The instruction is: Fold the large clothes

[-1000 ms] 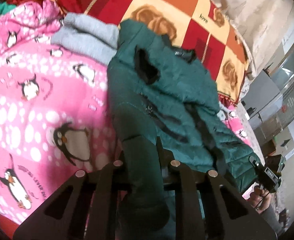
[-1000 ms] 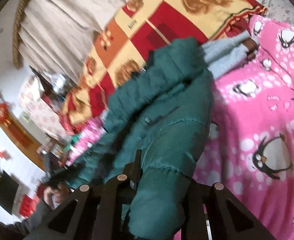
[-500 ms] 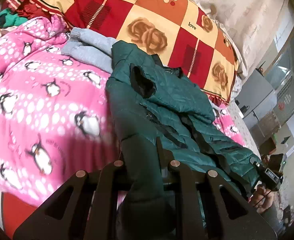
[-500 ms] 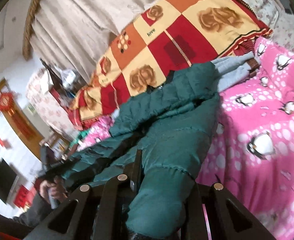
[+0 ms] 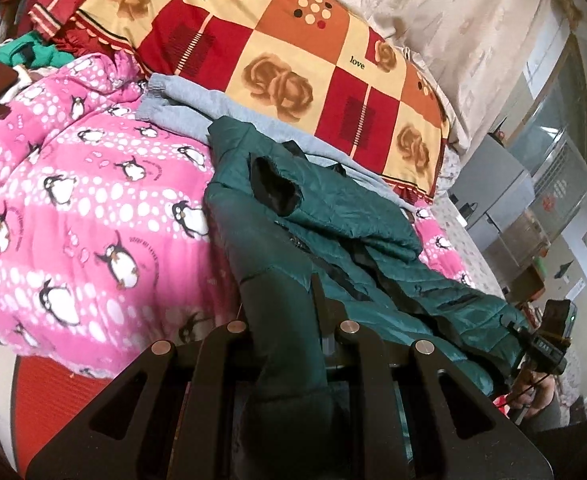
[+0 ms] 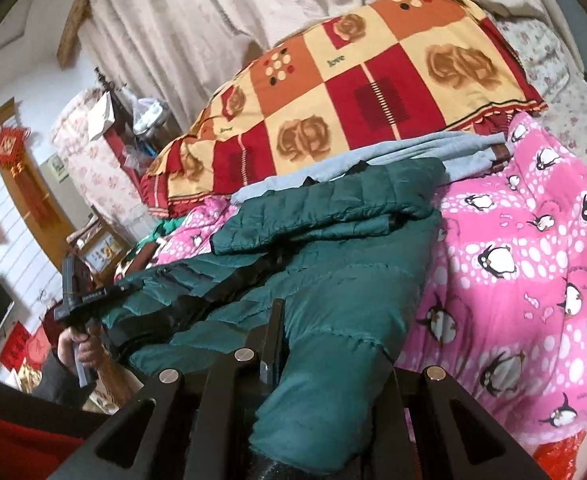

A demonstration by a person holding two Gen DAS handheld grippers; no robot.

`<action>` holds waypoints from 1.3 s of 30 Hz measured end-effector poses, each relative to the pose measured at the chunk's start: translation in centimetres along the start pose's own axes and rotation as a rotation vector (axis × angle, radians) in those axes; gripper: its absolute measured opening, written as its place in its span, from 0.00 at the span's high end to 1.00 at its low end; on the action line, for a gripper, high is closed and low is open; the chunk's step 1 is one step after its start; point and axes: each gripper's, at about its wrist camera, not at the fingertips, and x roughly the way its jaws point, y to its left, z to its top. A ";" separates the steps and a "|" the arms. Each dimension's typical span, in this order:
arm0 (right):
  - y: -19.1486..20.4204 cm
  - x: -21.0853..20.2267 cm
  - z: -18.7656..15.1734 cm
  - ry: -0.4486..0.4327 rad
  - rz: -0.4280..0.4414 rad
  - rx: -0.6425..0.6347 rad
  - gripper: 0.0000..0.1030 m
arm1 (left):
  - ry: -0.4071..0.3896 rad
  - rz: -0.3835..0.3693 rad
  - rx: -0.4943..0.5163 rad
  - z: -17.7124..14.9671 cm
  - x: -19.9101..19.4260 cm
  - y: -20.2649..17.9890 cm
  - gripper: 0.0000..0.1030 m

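A dark green quilted jacket [image 5: 333, 216] lies stretched across the pink penguin blanket [image 5: 73, 208], its collar toward the pillow. My left gripper [image 5: 289, 320] is shut on one corner of the jacket's hem, and the fabric hangs down between the fingers. My right gripper [image 6: 317, 344] is shut on the other corner of the green jacket [image 6: 333, 248], which drapes over it. The right gripper also shows in the left wrist view [image 5: 549, 344] at the far right, and the left gripper shows in the right wrist view [image 6: 85, 296] at the left.
A grey garment [image 5: 197, 108] lies under the jacket's collar. A red, orange and yellow patchwork pillow [image 5: 293, 48] sits at the head of the bed. The bed's near edge and a red floor mat [image 5: 41, 392] are below. Beige curtains [image 6: 197, 32] hang behind.
Both grippers have pulled back and lifted away from the bed with the jacket's hem, so the jacket is stretched out and more of the pillow and room shows.
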 end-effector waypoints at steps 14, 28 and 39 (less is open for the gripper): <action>1.1 -2.3 1.0 -0.085 0.006 -0.004 0.87 | -0.088 -0.014 -0.022 1.0 -2.0 -1.3 0.88; 0.2 3.6 11.8 -0.240 -0.194 -0.067 0.87 | -0.220 0.065 -0.130 12.1 4.2 -2.6 0.88; -5.9 14.3 17.0 -0.136 -0.267 -0.017 0.87 | -0.132 0.254 -0.088 16.4 15.6 -0.3 0.87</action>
